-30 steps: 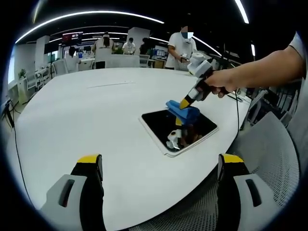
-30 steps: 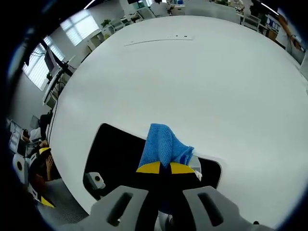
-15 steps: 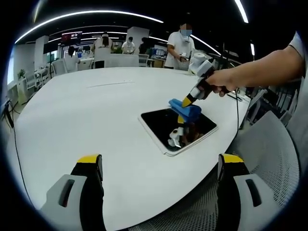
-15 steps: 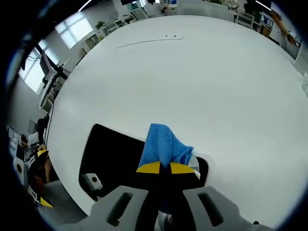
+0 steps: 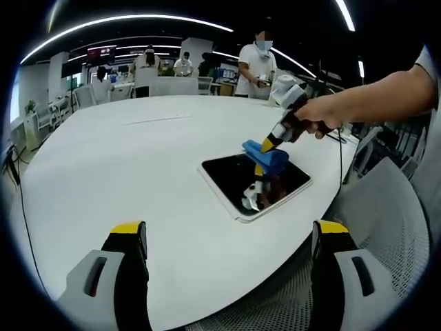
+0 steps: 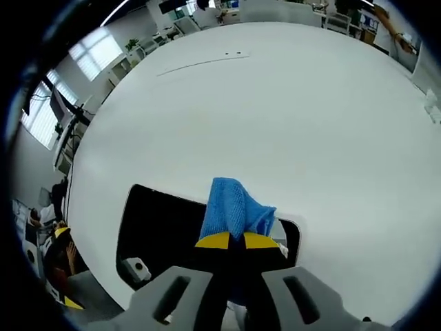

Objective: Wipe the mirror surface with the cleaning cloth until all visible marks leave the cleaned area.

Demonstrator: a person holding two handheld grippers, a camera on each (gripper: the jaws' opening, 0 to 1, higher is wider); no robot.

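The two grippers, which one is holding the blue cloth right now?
The right gripper: its yellow-tipped jaws are shut on the blue cloth over the mirror. The left gripper is open and holds nothing.

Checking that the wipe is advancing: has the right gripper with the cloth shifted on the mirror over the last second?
Yes, slightly. In the left gripper view the right gripper and blue cloth have crept toward the mirror's far right edge; the mirror stays put.

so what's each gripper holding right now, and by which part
The right gripper is shut on the blue cleaning cloth, pinching its near bunched end while the rest rests on the mirror. The left gripper is open and holds nothing.
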